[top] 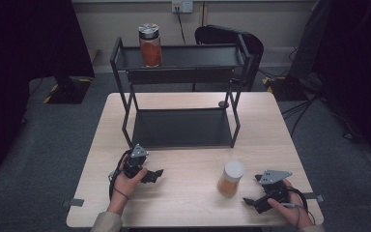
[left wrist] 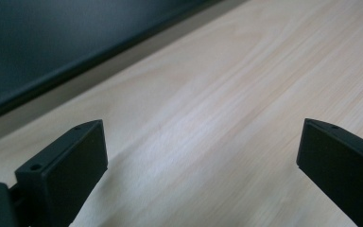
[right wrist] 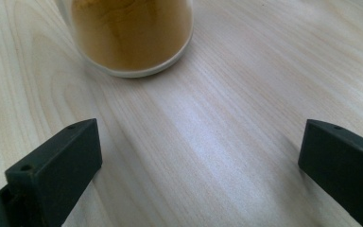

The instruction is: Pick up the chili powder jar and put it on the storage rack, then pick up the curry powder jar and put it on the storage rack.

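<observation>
Both tools, the left tool (top: pixel 155 173) and the right tool (top: pixel 249 199), rest wide open and empty near the pale wooden surface's (top: pixel 183 203) near edge. A white-lidded jar of orange powder (top: pixel 230 178) stands between them, nearer the right corner. Behind, a black two-tier metal rack (top: pixel 181 126) carries a metal-lidded jar of red powder (top: pixel 150 45).

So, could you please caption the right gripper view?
Open right gripper facing a jar of orange powder on the table.
</observation>
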`<state>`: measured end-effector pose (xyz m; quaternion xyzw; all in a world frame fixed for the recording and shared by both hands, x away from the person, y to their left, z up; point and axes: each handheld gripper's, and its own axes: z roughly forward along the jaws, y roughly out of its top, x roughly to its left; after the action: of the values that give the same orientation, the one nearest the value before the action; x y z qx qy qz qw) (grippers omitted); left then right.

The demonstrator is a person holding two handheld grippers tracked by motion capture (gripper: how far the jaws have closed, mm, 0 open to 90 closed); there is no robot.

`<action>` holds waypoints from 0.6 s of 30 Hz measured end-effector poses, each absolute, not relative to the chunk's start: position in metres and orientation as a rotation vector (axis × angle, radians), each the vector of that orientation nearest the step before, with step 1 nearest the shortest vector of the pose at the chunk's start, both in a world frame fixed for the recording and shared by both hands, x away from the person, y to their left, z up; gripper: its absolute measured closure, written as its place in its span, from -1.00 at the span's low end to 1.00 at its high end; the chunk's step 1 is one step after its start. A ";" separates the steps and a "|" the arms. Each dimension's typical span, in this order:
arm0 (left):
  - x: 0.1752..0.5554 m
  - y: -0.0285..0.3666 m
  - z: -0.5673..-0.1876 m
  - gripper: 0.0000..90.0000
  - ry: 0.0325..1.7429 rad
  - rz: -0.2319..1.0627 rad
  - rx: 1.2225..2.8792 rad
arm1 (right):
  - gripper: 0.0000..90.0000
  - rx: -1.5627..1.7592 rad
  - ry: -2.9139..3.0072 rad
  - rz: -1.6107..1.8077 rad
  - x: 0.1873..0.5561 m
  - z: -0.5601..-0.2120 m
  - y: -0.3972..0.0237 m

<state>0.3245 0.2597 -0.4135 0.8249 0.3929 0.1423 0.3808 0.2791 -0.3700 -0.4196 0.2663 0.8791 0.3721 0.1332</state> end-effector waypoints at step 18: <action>0.314 0.257 -0.425 -1.00 0.961 0.441 2.150 | -1.00 0.772 2.550 1.079 0.279 -0.420 -0.370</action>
<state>0.3138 0.2566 -0.4247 0.8358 0.3736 0.1715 0.3640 0.2791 -0.3700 -0.4196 0.2663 0.8793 0.3719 0.1330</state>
